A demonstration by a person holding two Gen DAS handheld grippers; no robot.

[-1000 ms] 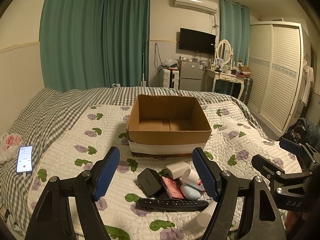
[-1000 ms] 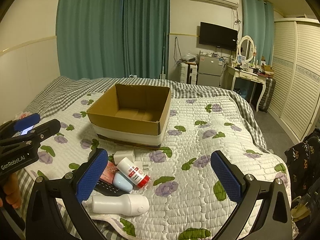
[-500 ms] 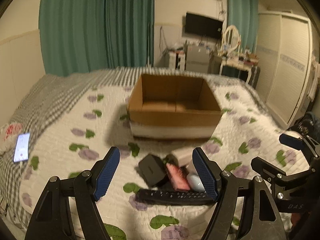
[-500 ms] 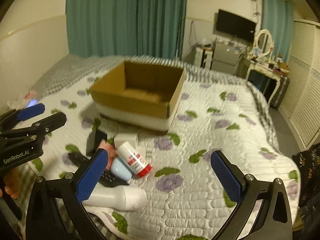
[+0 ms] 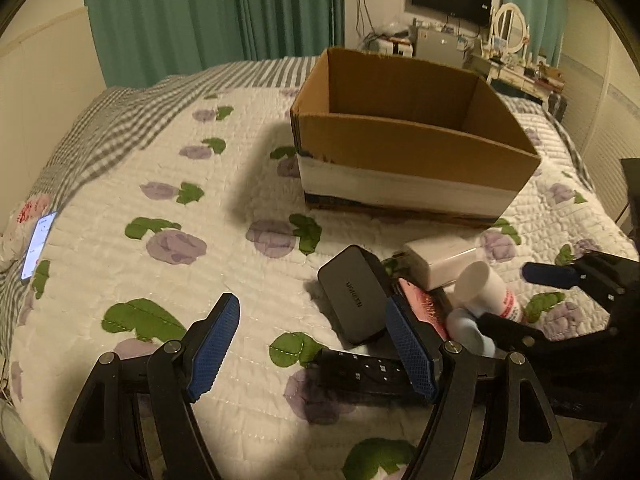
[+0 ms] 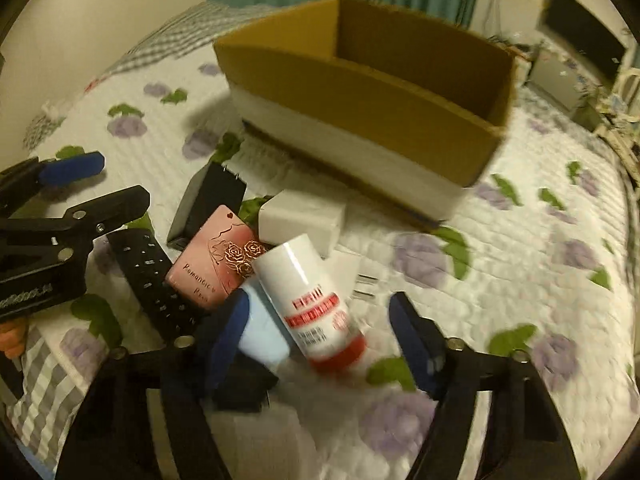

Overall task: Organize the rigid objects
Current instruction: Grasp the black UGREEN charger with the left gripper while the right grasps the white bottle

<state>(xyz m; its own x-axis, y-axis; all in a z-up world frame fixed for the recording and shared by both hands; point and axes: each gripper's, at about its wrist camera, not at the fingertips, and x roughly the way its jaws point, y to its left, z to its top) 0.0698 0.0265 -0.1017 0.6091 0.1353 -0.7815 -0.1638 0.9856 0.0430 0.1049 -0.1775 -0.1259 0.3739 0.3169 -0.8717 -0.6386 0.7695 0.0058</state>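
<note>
Lot: small rigid items heaped on a quilted bed (image 5: 224, 208) in front of an open cardboard box (image 5: 404, 148).

Black charger (image 5: 354, 294) marked "UGREEN"; pink case (image 6: 218, 256) with roses, lettered "Romantic"; white bottle (image 6: 310, 300) with a red label, text blurred; white adapter (image 6: 302, 220); black remote (image 6: 156, 280). Left gripper (image 5: 316, 352): fingers spread wide, holding nothing, beside the charger. Right gripper (image 6: 320, 336): fingers apart, astride the bottle, not gripping it.
</note>
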